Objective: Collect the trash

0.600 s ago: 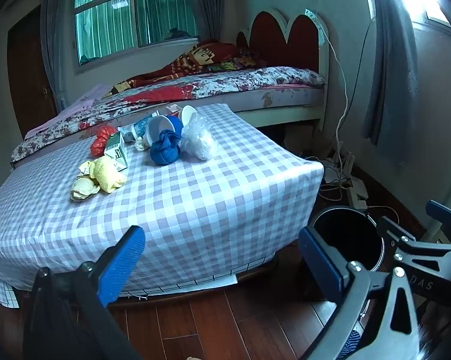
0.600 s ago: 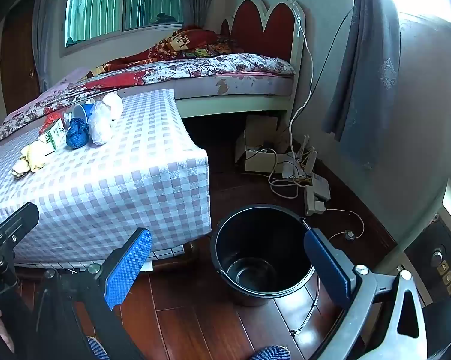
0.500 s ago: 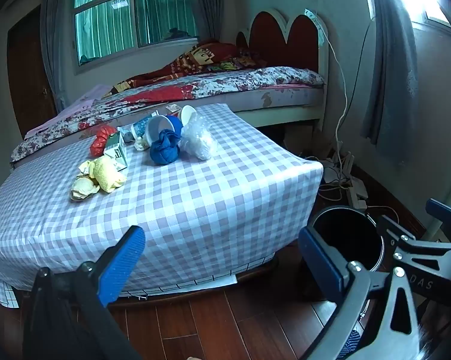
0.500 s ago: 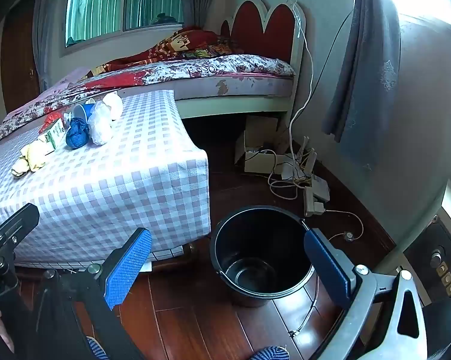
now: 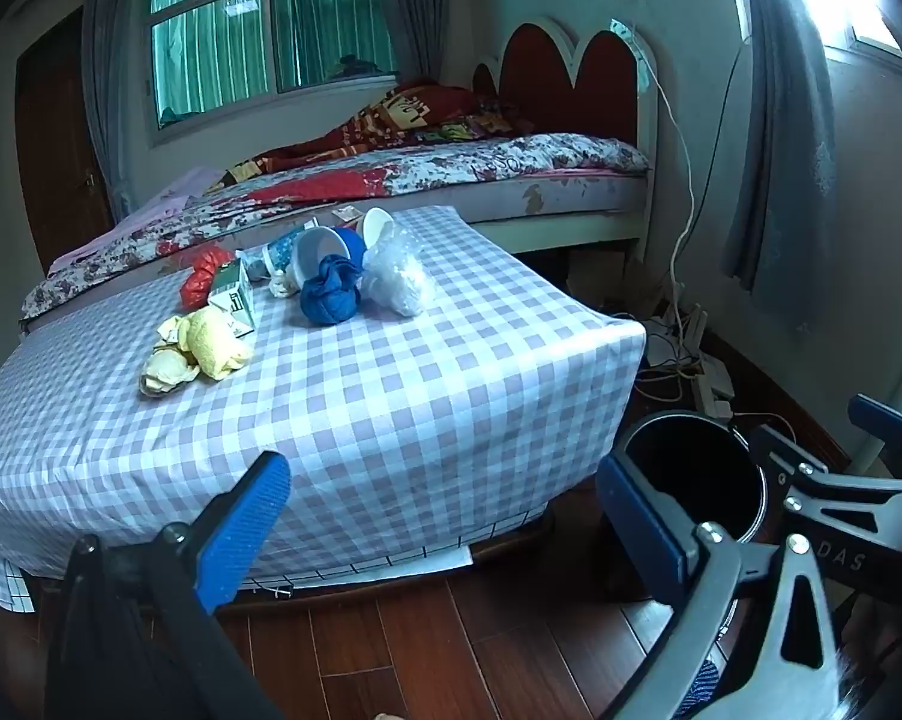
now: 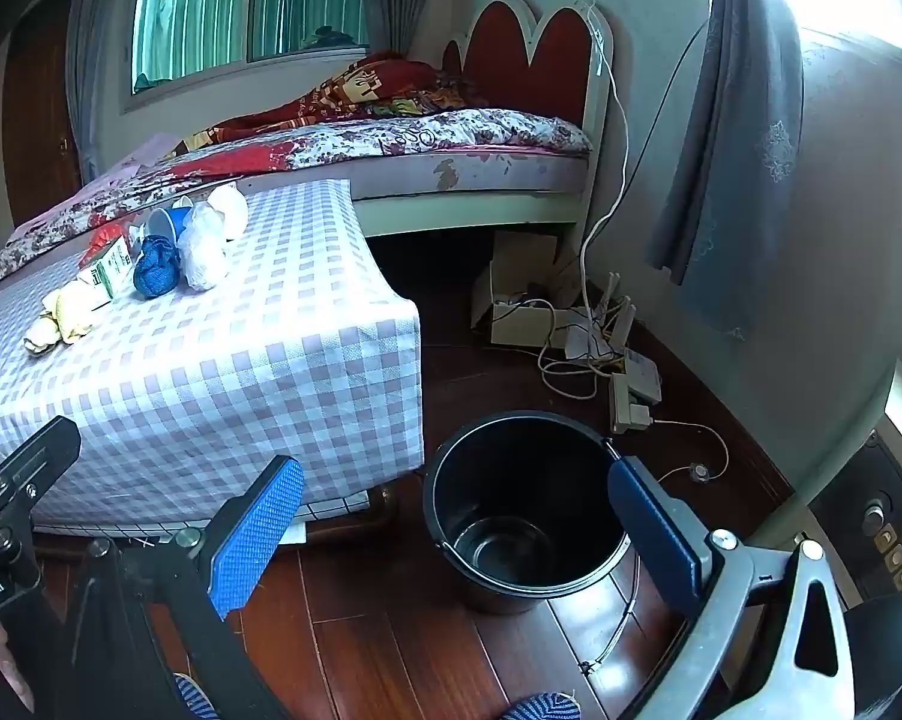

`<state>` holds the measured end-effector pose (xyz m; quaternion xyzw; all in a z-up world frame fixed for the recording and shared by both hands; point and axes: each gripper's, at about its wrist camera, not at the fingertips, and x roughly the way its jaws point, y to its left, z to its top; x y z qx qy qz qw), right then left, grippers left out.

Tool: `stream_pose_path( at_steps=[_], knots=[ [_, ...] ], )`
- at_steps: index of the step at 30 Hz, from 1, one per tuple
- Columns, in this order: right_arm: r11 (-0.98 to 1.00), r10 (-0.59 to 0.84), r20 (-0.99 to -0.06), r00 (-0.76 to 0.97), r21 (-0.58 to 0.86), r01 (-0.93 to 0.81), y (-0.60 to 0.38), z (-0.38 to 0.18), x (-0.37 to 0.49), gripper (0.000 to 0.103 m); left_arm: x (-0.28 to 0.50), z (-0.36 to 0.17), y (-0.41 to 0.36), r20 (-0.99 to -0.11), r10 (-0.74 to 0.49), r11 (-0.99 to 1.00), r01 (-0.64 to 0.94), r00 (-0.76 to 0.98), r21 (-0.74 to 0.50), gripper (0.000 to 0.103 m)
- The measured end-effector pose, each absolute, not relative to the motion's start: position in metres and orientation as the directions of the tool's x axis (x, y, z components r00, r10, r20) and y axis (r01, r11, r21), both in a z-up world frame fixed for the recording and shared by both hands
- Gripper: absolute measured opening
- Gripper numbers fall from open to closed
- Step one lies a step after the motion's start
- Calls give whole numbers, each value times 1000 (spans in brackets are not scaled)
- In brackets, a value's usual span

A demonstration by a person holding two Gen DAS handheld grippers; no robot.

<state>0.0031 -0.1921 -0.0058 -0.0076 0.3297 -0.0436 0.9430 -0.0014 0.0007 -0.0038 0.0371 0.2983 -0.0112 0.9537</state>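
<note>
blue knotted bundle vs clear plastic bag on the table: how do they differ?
The blue knotted bundle is opaque, deep blue and tied into a tight ball; the clear plastic bag is see-through whitish, looser and crumpled. The bundle lies left of the bag, which looks slightly bulkier. Both lie side by side on the checked tablecloth, untouched.

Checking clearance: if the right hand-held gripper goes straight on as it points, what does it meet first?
Most likely the black bucket on the floor, lying between the open right hand-held gripper's fingers; depth is hard to judge.

Lilac-and-white checked tablecloth [image 5: 390, 396]; black bucket [image 6: 523, 510]; blue bundle [image 5: 329, 294], yellow wad [image 5: 213, 343], red headboard [image 6: 529, 54]
</note>
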Motion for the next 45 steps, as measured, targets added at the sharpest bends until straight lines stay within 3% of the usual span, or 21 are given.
stream_pose_path(
  at_steps=[45],
  knots=[
    [996, -87, -620, 780, -44, 76, -193, -5, 3, 102, -4, 0, -4, -568, -7, 997, 51, 823, 62, 102]
  ],
)
